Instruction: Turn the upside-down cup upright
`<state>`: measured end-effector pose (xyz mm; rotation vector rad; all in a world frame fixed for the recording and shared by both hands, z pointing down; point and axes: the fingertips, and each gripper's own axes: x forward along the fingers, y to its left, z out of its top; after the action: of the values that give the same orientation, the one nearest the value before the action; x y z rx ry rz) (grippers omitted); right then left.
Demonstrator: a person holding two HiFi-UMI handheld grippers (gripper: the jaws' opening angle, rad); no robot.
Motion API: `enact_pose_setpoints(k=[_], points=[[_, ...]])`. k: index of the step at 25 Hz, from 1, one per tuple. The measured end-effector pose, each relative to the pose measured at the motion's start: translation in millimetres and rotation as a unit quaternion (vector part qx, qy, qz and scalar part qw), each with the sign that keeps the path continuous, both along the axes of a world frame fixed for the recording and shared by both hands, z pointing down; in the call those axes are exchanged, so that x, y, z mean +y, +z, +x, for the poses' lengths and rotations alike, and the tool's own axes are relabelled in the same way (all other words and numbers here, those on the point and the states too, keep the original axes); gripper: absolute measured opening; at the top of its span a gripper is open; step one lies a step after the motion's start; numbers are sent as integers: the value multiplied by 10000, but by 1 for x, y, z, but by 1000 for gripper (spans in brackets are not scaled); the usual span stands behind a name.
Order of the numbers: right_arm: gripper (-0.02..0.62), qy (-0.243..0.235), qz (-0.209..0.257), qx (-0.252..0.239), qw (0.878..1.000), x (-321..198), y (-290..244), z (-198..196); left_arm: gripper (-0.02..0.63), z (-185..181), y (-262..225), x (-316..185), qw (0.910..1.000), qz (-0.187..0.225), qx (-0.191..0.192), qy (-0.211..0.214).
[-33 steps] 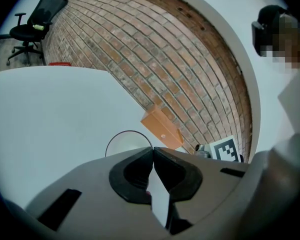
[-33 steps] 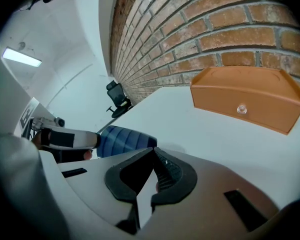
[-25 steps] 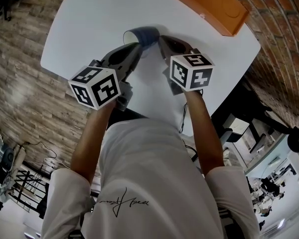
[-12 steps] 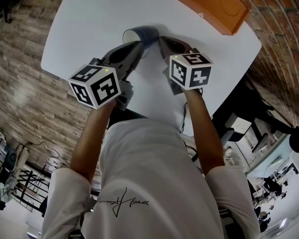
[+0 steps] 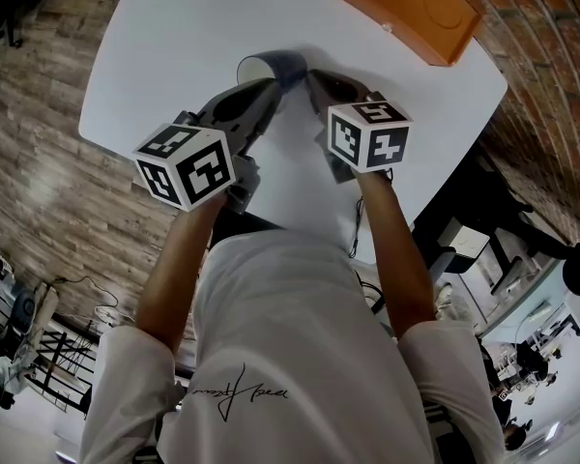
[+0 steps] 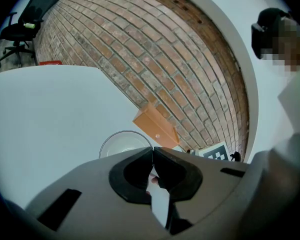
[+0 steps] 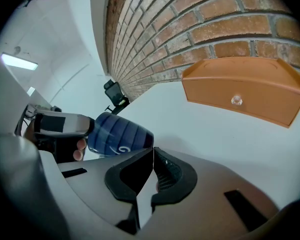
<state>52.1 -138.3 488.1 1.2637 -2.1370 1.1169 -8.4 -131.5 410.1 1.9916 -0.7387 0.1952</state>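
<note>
Pointing its open mouth toward the left tool [image 6: 153, 150], the dark blue striped cup [image 5: 275, 66] is on its side near the middle of the white worktop [image 5: 174, 56]. Whether its side rests on the surface or hangs just above it cannot be told. In the left gripper view the round rim and pale inside of the cup [image 6: 121, 145] face the camera. The right edge of that rim runs into the point where the tool's two jaws meet. The jaws stand pressed together on the rim. The right gripper view confirms this: the left tool's tip sits against the mouth end of the cup [image 7: 121, 134].

Right tool [image 7: 153, 150]: jaws closed against each other, nothing between them. Its tip lies just beside the cup's base end; contact cannot be confirmed.

In the head view both tools converge on the cup from the near side, their marker cubes [image 5: 186, 167] toward the person.

An orange tray [image 5: 406, 6] sits at the far right edge of the worktop, well apart from the cup, beside a brick wall [image 7: 200, 19].
</note>
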Motion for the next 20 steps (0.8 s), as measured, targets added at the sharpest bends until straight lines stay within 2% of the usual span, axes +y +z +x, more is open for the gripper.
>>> enact_pose_setpoints(k=[20], points=[[21, 133, -61, -32, 9999, -2, -3, 2, 12, 5, -3, -2, 10000, 24, 38, 85]])
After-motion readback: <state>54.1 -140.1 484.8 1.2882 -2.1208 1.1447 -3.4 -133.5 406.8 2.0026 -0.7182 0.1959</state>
